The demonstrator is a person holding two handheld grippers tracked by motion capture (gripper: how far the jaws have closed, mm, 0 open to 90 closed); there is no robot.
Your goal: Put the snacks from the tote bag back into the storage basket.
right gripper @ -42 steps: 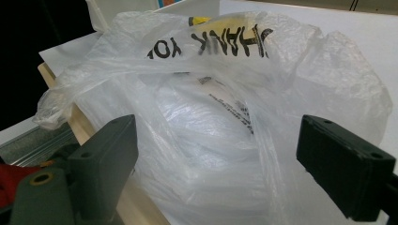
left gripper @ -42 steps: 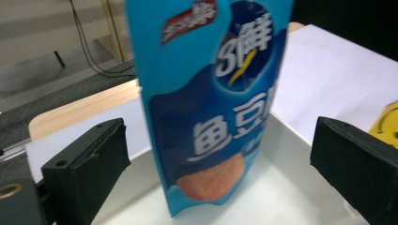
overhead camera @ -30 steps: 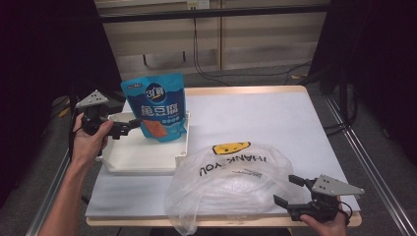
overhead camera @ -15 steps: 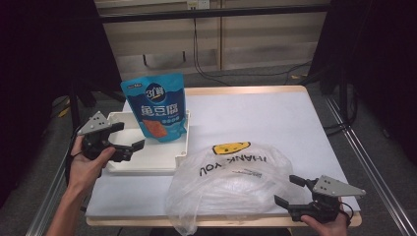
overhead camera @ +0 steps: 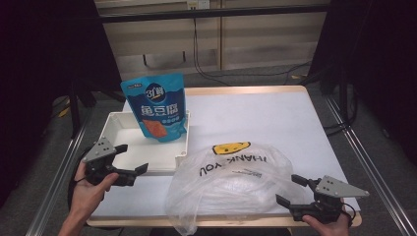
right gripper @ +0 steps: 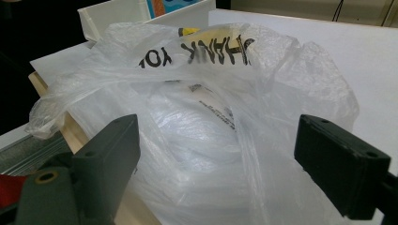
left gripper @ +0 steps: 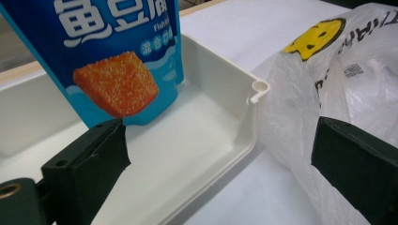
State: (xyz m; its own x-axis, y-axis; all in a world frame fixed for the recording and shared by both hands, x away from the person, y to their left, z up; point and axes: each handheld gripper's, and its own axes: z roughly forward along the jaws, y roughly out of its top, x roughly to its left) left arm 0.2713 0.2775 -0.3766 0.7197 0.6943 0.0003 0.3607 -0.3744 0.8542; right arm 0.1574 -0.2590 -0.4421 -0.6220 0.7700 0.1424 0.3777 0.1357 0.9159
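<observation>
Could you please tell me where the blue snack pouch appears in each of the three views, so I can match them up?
High view: the blue snack pouch stands upright at the back right of the white tray, left of centre.
Left gripper view: it fills the upper left, standing in the tray above the left jaw.
Right gripper view: a sliver of blue at the top edge, behind the tray wall.
Shared landmark: the clear plastic bag printed THANK YOU.

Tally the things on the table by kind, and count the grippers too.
Snack pouch: 1, blue, standing in the tray
Tray: 1, white
Plastic bag: 1, clear, printed THANK YOU
Grippers: 2, left gripper and right gripper, both open
Total: 5
</observation>
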